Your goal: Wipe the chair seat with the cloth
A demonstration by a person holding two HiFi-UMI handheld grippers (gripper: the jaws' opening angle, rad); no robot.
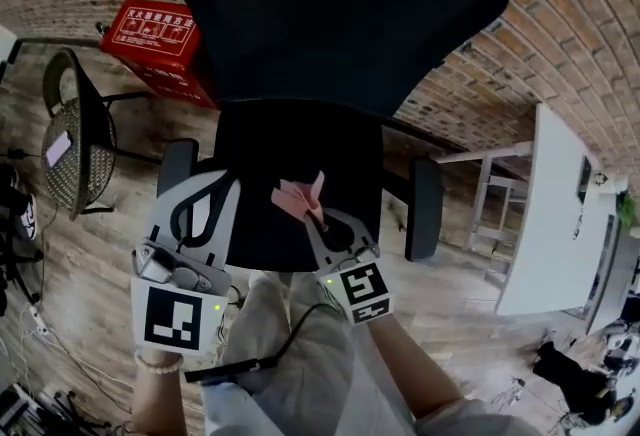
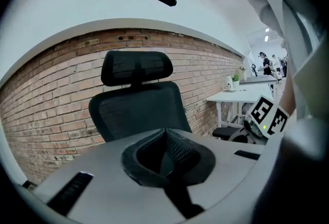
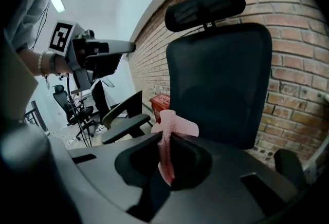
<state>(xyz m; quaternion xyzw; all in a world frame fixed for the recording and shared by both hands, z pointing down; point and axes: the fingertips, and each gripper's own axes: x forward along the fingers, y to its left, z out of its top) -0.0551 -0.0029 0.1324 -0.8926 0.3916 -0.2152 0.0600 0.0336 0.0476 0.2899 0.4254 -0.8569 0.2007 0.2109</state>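
**Head view.** A black office chair is standing on the wooden floor (image 1: pixel 90 254) with its seat (image 1: pixel 270 139) facing the person. The right gripper (image 1: pixel 317 216) is pinching a pink cloth (image 1: pixel 297 196) over the front part of the seat. Whether the cloth is touching the seat cannot be told. The left gripper (image 1: pixel 226 176) is hovering at the seat's front left corner, beside the left armrest (image 1: pixel 177 164). A red box (image 1: pixel 150 34) is sitting by the brick wall (image 1: pixel 560 54), and a white table (image 1: pixel 545 224) is standing to the right.

**Left gripper view.** The left gripper's jaws are pressing together with nothing between them. They are pointing toward the chair's backrest (image 2: pixel 139 110) and headrest (image 2: pixel 136 69). The right gripper's marker cube (image 2: pixel 267 115) is showing at the right edge.

**Right gripper view.** The right gripper's jaws are closing on the cloth, which is running as a thin folded strip between them. It is fanning out past the jaw tips, in front of the backrest. The left gripper is showing at the upper left, well apart from the cloth.
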